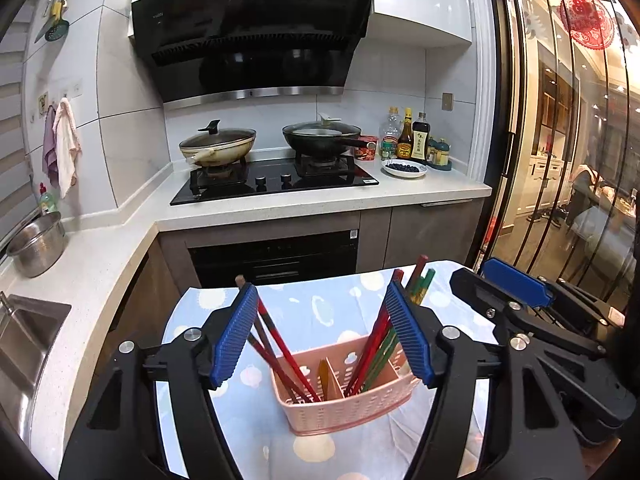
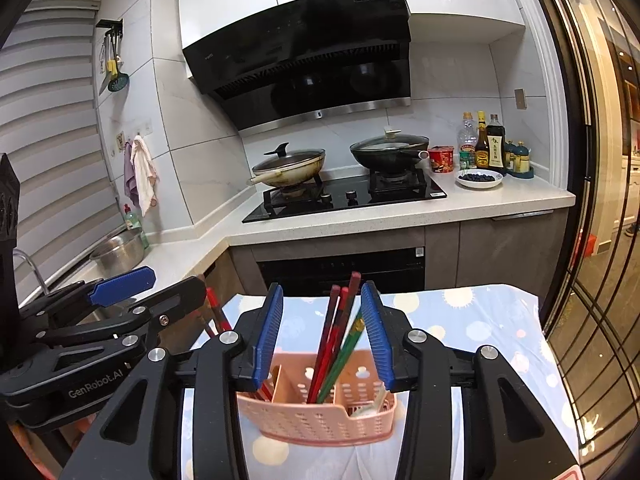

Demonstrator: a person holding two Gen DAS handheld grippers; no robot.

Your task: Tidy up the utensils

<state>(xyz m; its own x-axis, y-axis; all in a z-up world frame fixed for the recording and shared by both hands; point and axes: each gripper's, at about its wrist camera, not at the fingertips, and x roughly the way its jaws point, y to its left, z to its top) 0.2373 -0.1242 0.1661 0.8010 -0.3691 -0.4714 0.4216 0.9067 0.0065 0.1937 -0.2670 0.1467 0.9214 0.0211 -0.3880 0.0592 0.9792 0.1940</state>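
Both tongs — left [image 1: 322,334], right [image 2: 322,334] — agape around chopsticks [image 2: 334,344], empty.

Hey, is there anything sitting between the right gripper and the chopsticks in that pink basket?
Nothing visible blocks it. The right gripper has its jaws open on either side of the red and green chopsticks standing in the pink basket. The left gripper hovers open over the same basket, off to one side.

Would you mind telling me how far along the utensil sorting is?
Mostly done, seemingly: red chopsticks and green chopsticks stand sorted in the pink perforated plastic caddy. Left tongs and right tongs are open, holding nothing. No loose utensils visible on the cloth.
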